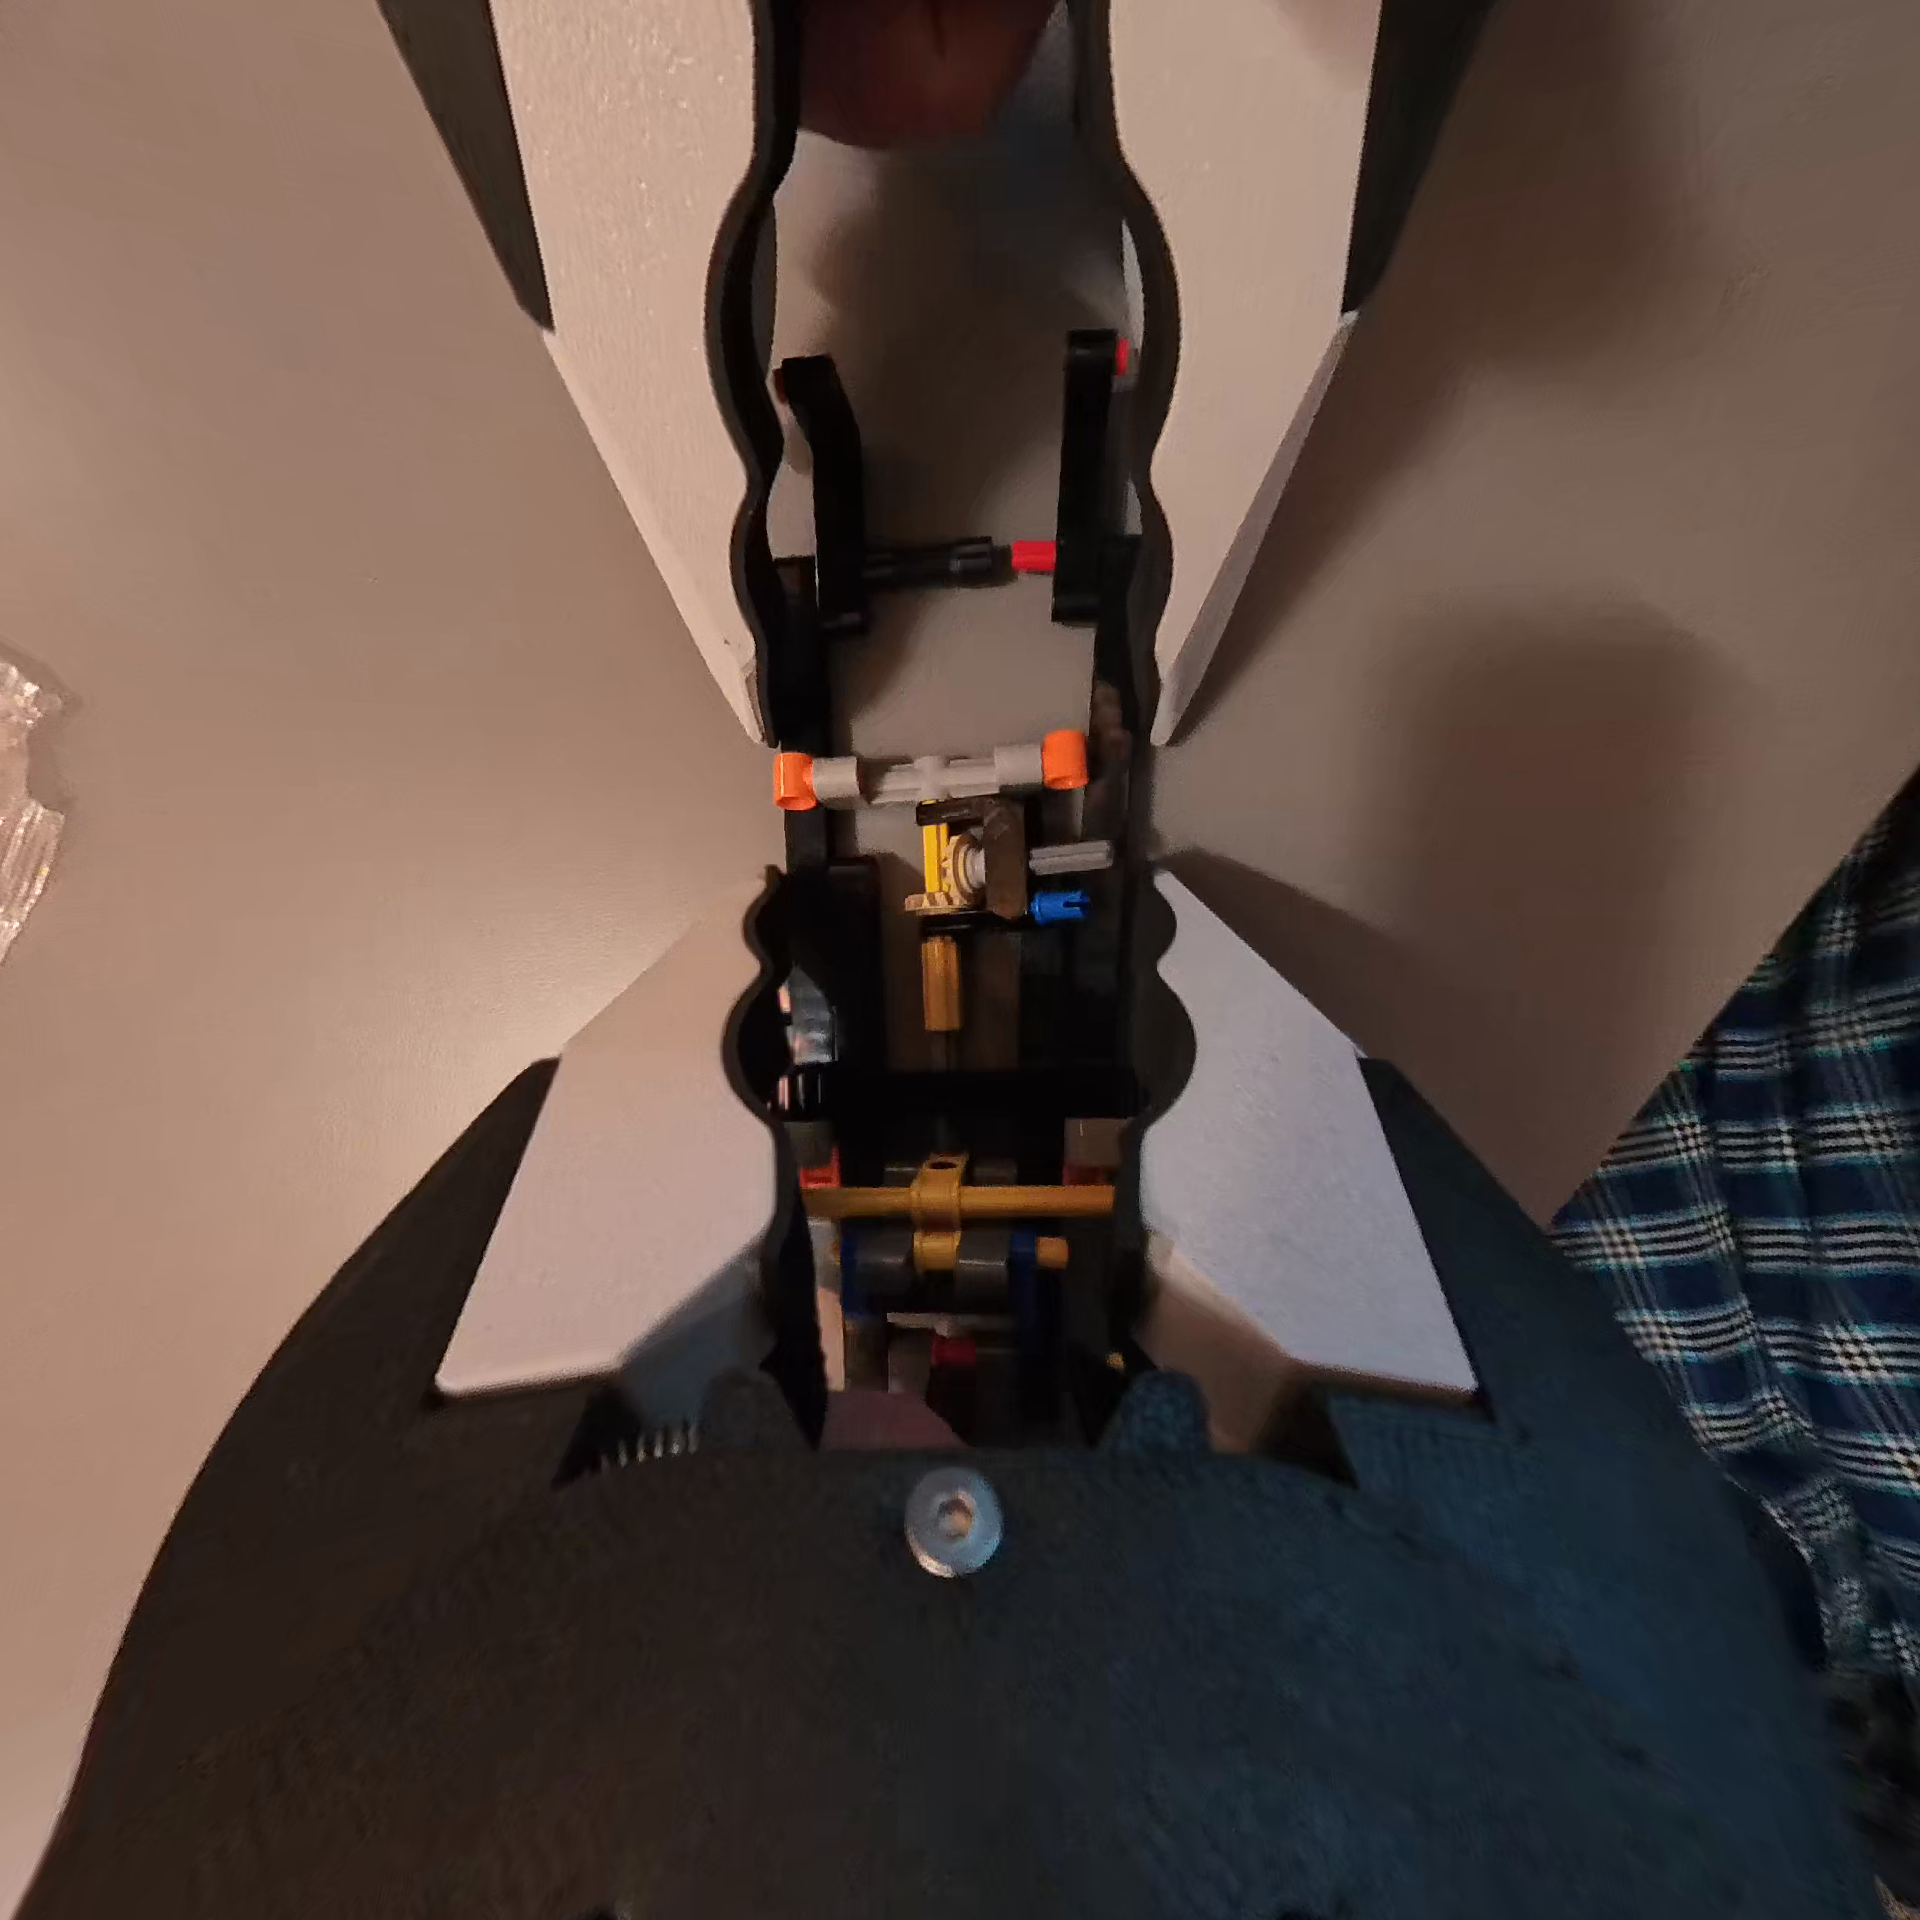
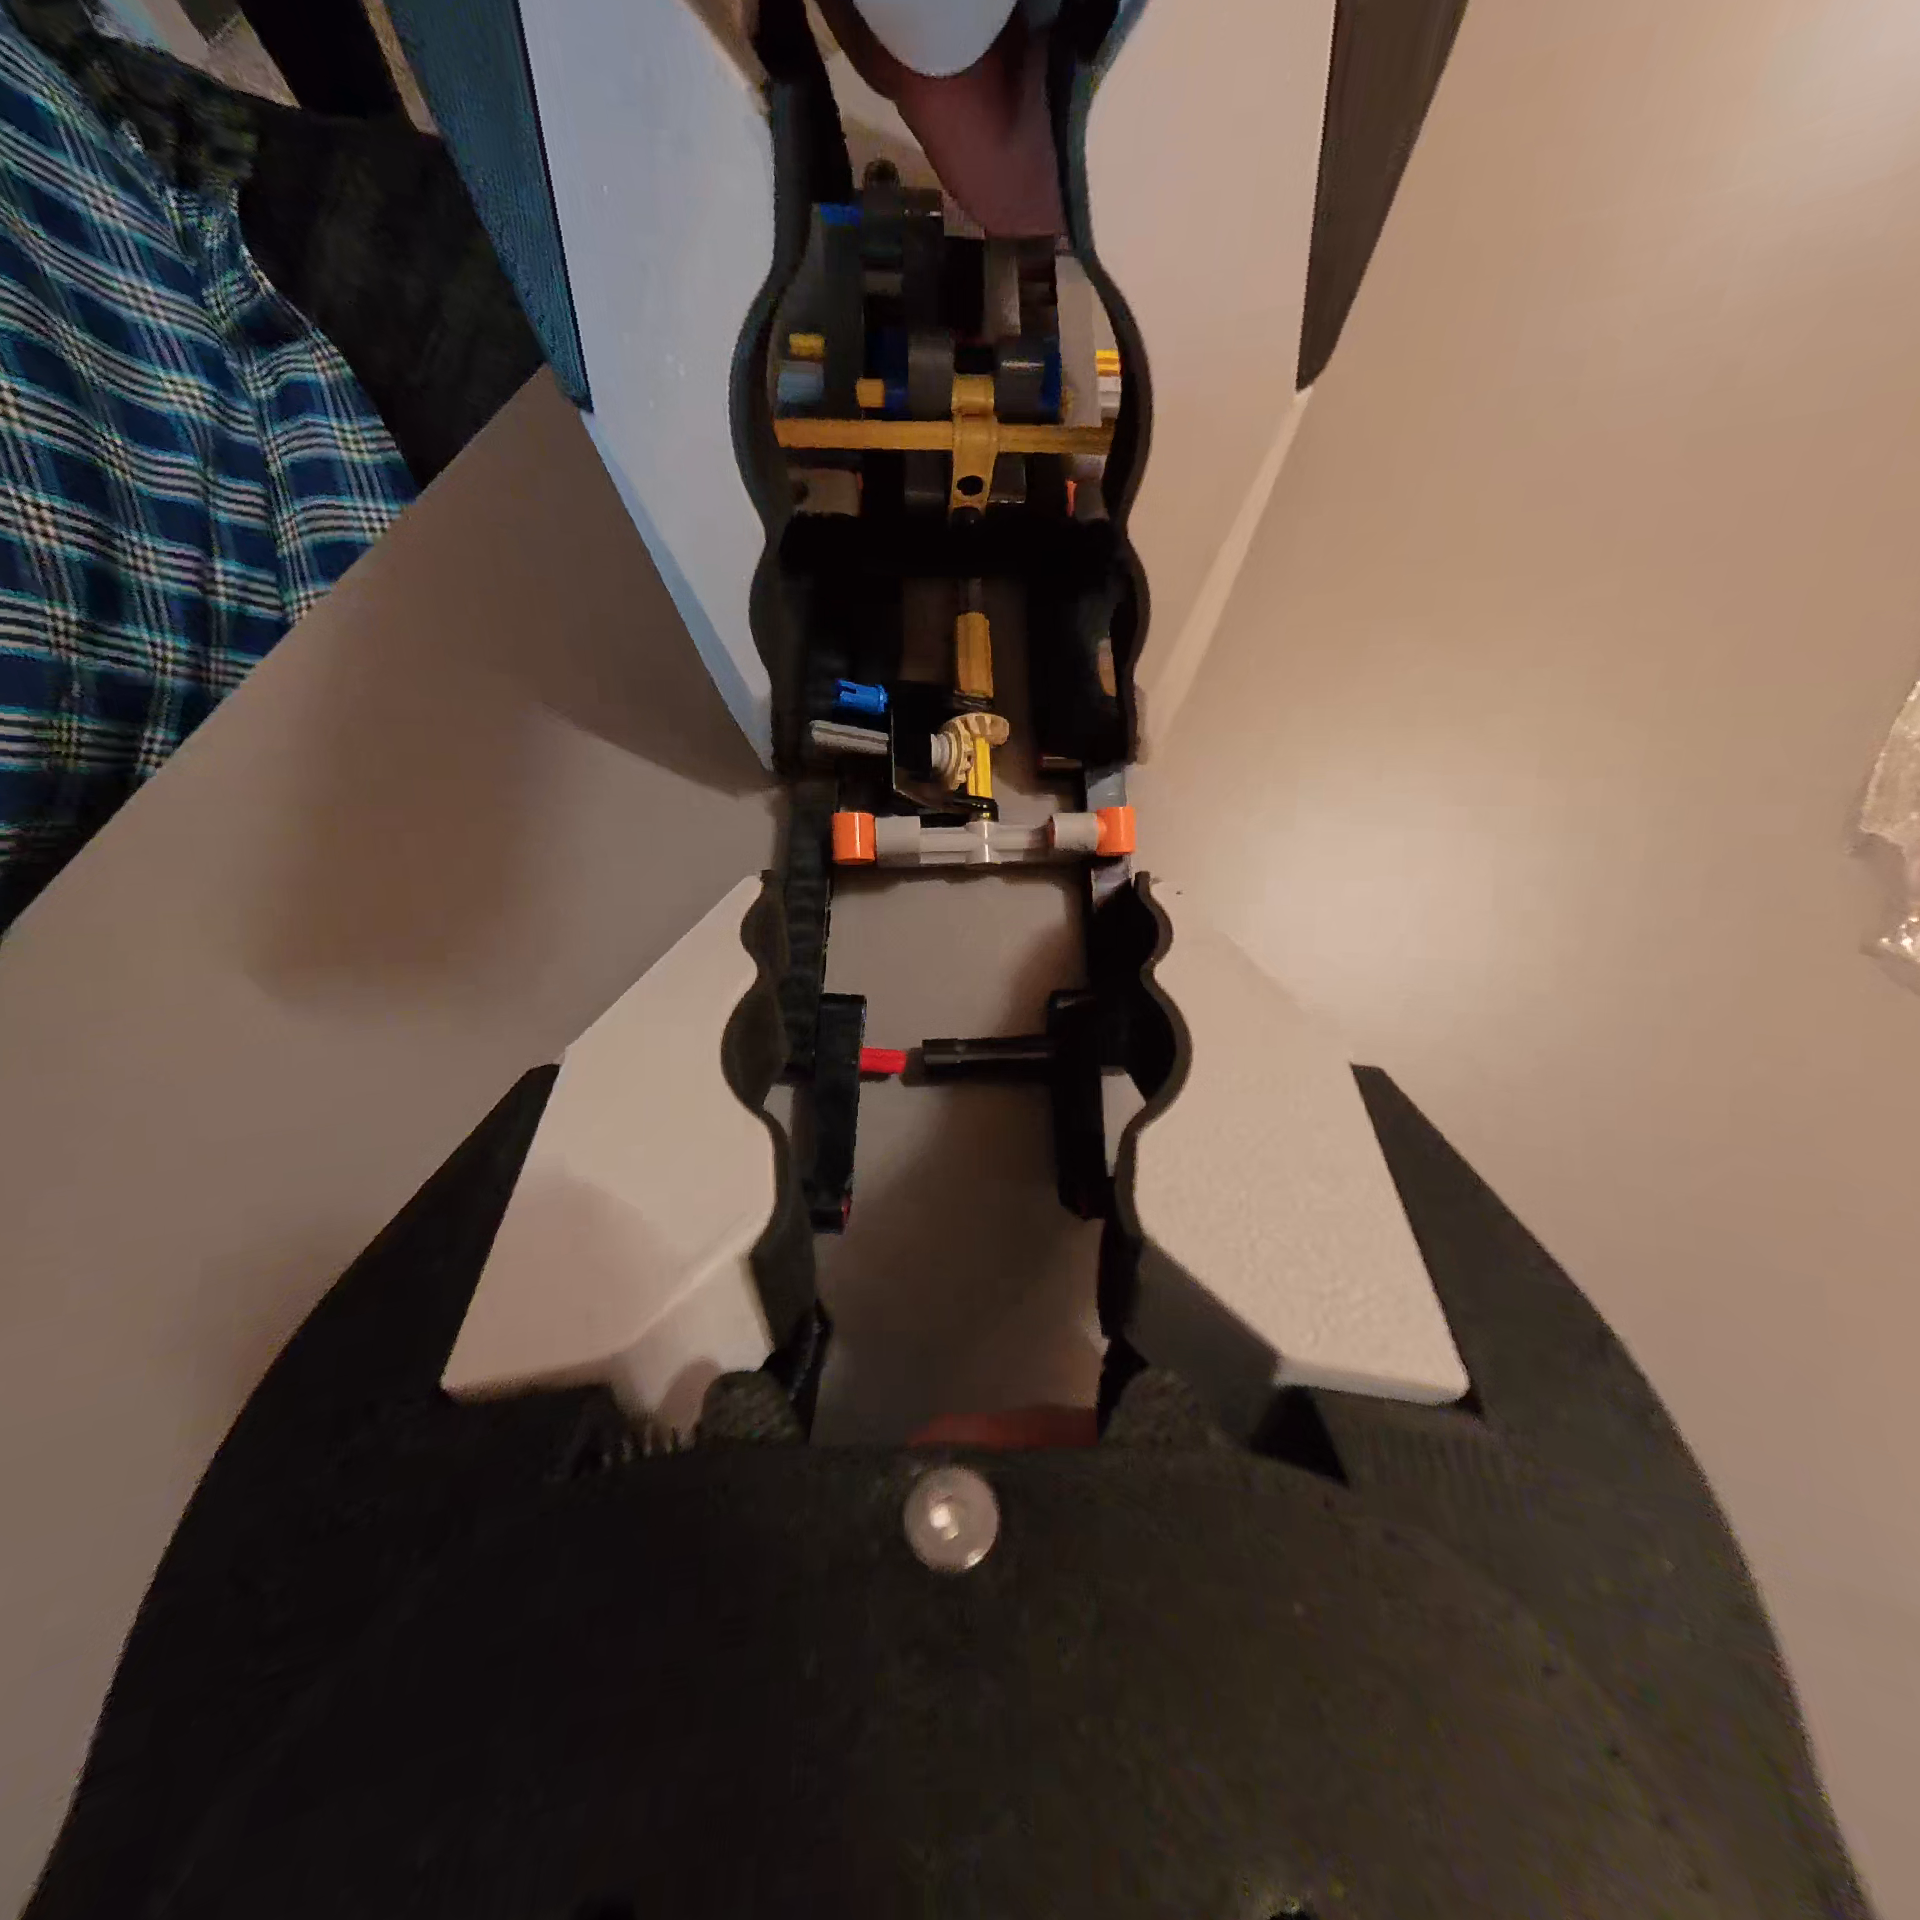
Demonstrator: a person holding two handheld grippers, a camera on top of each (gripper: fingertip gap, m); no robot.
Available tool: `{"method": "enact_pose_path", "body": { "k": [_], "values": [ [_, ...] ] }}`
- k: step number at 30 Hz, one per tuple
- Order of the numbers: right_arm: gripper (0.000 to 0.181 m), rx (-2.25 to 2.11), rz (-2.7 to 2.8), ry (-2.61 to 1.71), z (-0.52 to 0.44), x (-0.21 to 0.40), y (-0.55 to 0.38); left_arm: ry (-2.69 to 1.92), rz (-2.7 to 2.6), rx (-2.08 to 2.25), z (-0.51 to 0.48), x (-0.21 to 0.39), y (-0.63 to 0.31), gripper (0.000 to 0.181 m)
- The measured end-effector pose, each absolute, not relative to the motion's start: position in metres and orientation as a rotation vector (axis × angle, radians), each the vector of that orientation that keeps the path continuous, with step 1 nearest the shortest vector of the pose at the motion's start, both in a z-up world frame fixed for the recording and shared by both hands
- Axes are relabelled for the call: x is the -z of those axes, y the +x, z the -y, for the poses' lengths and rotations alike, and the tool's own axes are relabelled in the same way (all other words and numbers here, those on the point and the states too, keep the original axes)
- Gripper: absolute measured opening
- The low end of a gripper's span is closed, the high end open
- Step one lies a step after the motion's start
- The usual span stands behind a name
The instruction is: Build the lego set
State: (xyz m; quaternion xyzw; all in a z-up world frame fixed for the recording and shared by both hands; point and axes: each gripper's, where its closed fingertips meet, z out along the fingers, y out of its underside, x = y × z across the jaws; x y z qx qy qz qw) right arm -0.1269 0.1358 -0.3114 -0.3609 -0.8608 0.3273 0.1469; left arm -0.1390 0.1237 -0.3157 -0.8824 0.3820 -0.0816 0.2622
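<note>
A long black Technic frame (image 1: 956, 1081) with a gold cross axle (image 1: 956, 1200), small bevel gears (image 1: 951, 868), a grey axle with orange end bushes (image 1: 795, 779) and red pins is held above the table. My left gripper (image 1: 951, 894) is shut on its near, gear-filled end. My right gripper (image 1: 961, 717) comes in from the opposite side, shut on the far end with the two black arms. The right wrist view shows the same frame (image 2: 956, 540) reversed: my right gripper (image 2: 956, 904) clamps the open end, and my left gripper (image 2: 956, 748) clamps the gear end.
The beige table (image 1: 312, 727) lies under the model. A clear plastic bag (image 1: 26, 790) lies at the left edge and also shows in the right wrist view (image 2: 1896, 831). A blue plaid garment on a person (image 1: 1766, 1195) is close by, also in the right wrist view (image 2: 156, 468). Only a small space, under 4 cm, lies between the two pairs of fingers.
</note>
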Motion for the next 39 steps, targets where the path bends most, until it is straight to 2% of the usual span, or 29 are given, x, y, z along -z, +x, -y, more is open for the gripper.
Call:
{"method": "enact_pose_path", "body": {
  "k": [3, 9, 14, 19, 24, 27, 37, 39],
  "values": [
    [0.063, -0.959, 2.498, -1.098, -0.139, 0.31, -0.128, -2.41, -1.045, 0.217, -0.128, 0.315, -0.141, 0.062],
    [0.063, -1.109, 2.521, -1.266, -0.148, 0.302, -0.129, -2.476, -0.982, 0.47, -0.137, 0.307, -0.141, 0.06],
    [0.069, -1.052, 2.498, -1.258, -0.161, 0.294, -0.124, -2.531, -0.974, 0.518, -0.144, 0.305, -0.148, 0.06],
    [0.049, -1.036, 2.484, -1.166, -0.159, 0.282, -0.12, -2.524, -0.973, 0.513, -0.145, 0.305, -0.15, 0.06],
    [0.025, -0.958, 2.541, -1.097, -0.147, 0.294, -0.113, -2.45, -1.116, 0.308, -0.143, 0.313, -0.153, 0.061],
    [0.019, -0.91, 2.532, -1.048, -0.14, 0.302, -0.115, -2.414, -1.152, 0.217, -0.14, 0.316, -0.153, 0.061],
    [0.014, -0.908, 2.495, -0.958, -0.13, 0.313, -0.123, -2.395, -1.1, 0.214, -0.14, 0.315, -0.15, 0.061],
    [0.007, -0.935, 2.49, -0.932, -0.125, 0.313, -0.123, -2.393, -1.092, 0.216, -0.141, 0.315, -0.15, 0.061]
  ]
}}
